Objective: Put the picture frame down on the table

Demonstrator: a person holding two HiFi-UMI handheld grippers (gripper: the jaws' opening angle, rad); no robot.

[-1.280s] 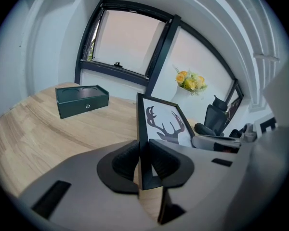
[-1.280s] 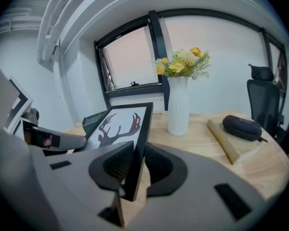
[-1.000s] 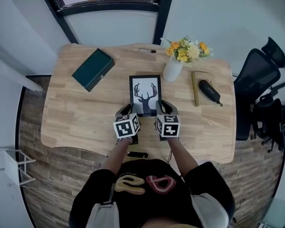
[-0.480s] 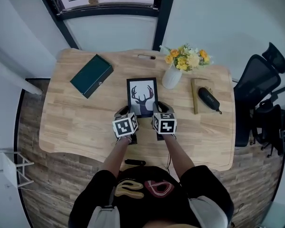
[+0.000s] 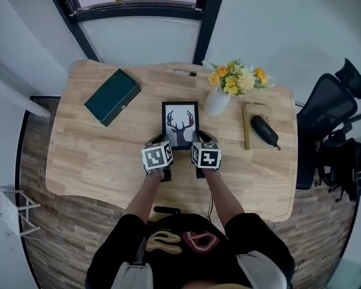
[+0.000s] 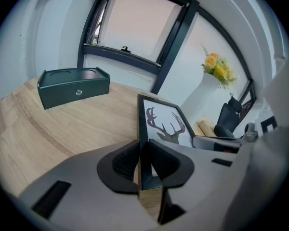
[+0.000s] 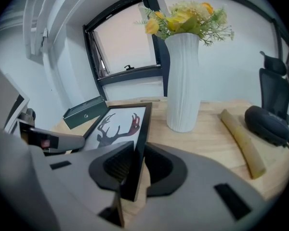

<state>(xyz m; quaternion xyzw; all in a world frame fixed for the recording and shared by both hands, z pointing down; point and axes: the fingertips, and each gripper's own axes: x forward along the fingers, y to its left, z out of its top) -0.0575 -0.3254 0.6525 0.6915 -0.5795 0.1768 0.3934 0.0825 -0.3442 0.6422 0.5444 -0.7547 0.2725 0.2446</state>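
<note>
Now, the black rectangular picture frame (image 5: 180, 124), a white print with a dark stag's head, is held at its near end: left gripper (image 6: 142, 163) pinching its left edge, right gripper (image 7: 135, 166) its right.

Tabletop (image 5: 90, 155): light wood with visible grain and rounded corners, filling the centre of the head view.

Upper left of the tabletop: one dark green box (image 5: 112, 97), lid closed, lying flat and set at an angle to the edges.

Upper centre, by the far edge: a small dark elongated slot or fitting (image 5: 185, 73); its nature cannot be determined.

Right of centre: a white ribbed vase (image 5: 217, 102), upright.

Right side: a flat tan slab (image 5: 247, 134) lying lengthwise, with a black oblong case (image 5: 265, 129) resting on top of it.
</note>
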